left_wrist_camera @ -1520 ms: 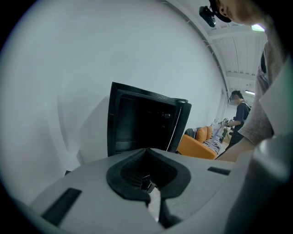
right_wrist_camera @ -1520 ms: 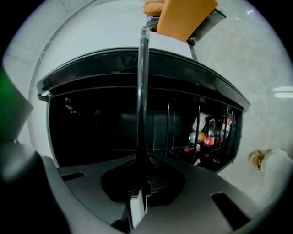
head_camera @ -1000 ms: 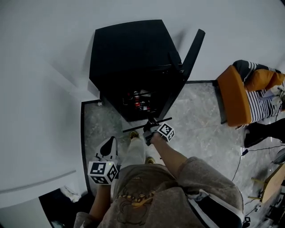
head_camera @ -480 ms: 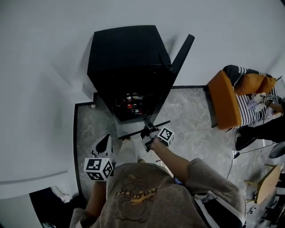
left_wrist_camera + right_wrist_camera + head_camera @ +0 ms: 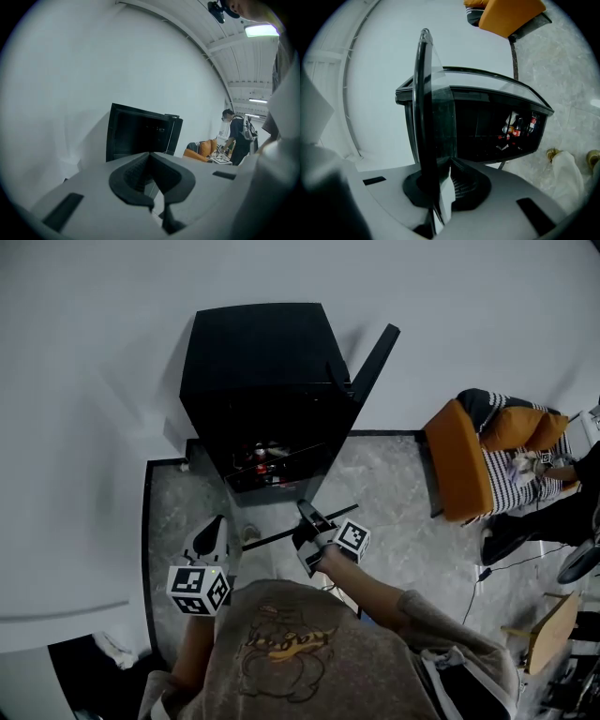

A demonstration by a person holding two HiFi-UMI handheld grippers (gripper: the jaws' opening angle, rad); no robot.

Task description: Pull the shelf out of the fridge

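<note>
Shelf (image 5: 423,117) now clear of the fridge (image 5: 262,381): gap has widened over the last second, it hangs on edge over the floor. Right gripper (image 5: 314,532) clamped on its rim; left gripper (image 5: 212,540) closed, empty, idle. Pull looks essentially done

The person's right arm (image 5: 364,585) is stretched forward and bare below the sleeve. It holds the right gripper (image 5: 309,521) out in front of the body. The jaws of this gripper are closed on the edge of the shelf (image 5: 423,93). The left arm (image 5: 192,652) is bent and kept close to the side. The left gripper (image 5: 214,532) points forward, lower and nearer to the body. Its jaws are together and hold nothing.
</note>
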